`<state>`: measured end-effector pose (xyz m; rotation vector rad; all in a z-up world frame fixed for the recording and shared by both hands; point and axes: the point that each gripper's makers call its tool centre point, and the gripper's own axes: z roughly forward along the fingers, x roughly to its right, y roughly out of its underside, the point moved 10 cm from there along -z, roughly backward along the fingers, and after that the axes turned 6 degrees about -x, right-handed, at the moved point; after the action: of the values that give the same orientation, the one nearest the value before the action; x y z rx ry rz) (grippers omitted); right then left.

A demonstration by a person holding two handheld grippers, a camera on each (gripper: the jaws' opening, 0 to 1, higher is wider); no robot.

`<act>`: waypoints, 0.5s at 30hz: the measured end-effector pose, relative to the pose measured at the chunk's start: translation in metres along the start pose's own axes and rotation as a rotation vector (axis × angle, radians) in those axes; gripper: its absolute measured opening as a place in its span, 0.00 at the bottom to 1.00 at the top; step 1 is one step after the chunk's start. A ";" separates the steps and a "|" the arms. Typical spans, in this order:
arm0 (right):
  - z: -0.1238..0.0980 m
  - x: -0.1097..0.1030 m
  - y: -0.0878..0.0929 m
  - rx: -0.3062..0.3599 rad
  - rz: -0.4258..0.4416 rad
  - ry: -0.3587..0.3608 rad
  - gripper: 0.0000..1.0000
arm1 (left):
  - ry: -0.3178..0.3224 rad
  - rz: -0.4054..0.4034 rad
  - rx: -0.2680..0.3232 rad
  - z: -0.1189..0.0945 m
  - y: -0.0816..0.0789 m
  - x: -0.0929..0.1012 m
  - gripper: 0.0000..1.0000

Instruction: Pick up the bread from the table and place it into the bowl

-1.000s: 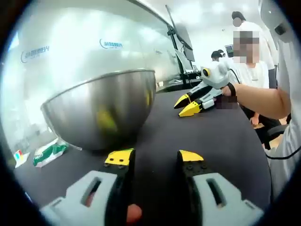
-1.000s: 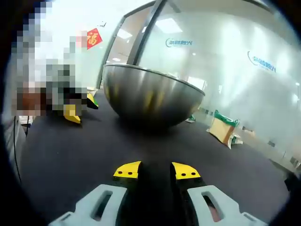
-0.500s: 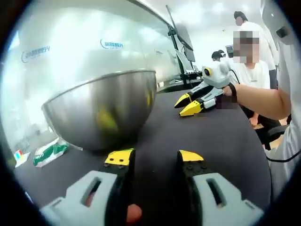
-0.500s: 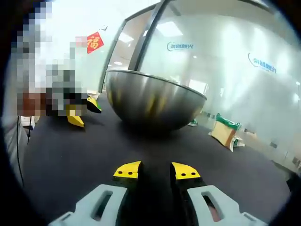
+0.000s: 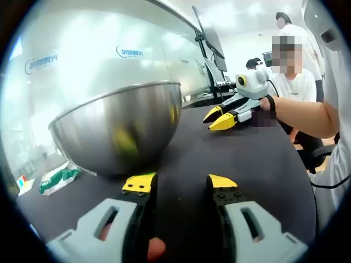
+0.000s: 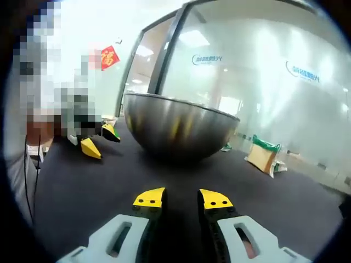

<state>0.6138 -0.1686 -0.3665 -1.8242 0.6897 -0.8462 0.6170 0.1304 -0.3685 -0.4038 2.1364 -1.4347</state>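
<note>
A large steel bowl (image 5: 120, 129) (image 6: 178, 129) stands on the black table (image 5: 258, 164). A tan packet of bread with a green top (image 6: 262, 156) lies to the right of the bowl in the right gripper view. It is likely the green-and-white packet (image 5: 57, 176) left of the bowl in the left gripper view. My left gripper (image 5: 181, 183) rests low near the table, open and empty, a short way in front of the bowl. My right gripper (image 6: 181, 198) also stands open with nothing between its jaws. It shows as well at the bowl's right (image 5: 219, 118), held by a hand.
The left gripper (image 6: 100, 139) shows at the bowl's left in the right gripper view. A small coloured item (image 5: 22, 183) lies at the far left edge. People stand and sit past the table's right side (image 5: 290, 82). Glass walls run behind the bowl.
The right gripper has risen slightly and tilted, so its view has shifted a little. The left gripper, bowl and packet stay put.
</note>
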 end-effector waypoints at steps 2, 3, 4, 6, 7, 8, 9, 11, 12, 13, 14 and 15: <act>0.000 0.003 0.001 -0.009 0.005 0.012 0.18 | -0.009 0.003 0.005 0.000 -0.001 -0.001 0.30; 0.000 0.004 0.002 -0.009 0.007 0.014 0.18 | -0.011 0.004 0.007 -0.001 -0.001 -0.001 0.30; -0.001 0.004 0.001 -0.004 0.017 0.014 0.18 | -0.011 0.002 0.007 0.000 -0.001 -0.001 0.30; -0.003 0.008 -0.001 0.021 0.035 0.031 0.18 | -0.012 0.001 0.005 0.000 -0.001 -0.001 0.30; -0.004 0.012 -0.001 0.042 0.080 0.034 0.18 | -0.012 0.003 0.004 0.000 0.000 -0.001 0.29; -0.005 0.016 -0.002 0.063 0.114 0.036 0.19 | -0.013 0.003 0.001 0.000 0.000 -0.001 0.29; -0.006 0.019 -0.004 0.097 0.143 0.031 0.19 | -0.013 0.003 0.001 0.000 0.000 -0.002 0.29; -0.010 0.029 -0.011 0.188 0.254 0.033 0.21 | -0.015 0.002 0.002 0.000 0.000 -0.002 0.29; -0.011 0.039 -0.014 0.214 0.283 0.042 0.21 | -0.016 0.002 0.004 -0.001 0.000 -0.002 0.29; -0.011 0.049 -0.018 0.228 0.283 0.070 0.21 | -0.017 0.001 0.004 -0.001 -0.001 -0.002 0.29; -0.011 0.057 -0.021 0.224 0.267 0.099 0.22 | -0.019 0.001 0.005 -0.001 -0.001 -0.002 0.29; -0.009 0.069 -0.026 0.206 0.228 0.134 0.24 | -0.022 0.000 0.005 -0.001 -0.001 -0.003 0.29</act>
<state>0.6500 -0.2161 -0.3229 -1.4841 0.8462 -0.8587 0.6186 0.1321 -0.3671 -0.4161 2.1150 -1.4296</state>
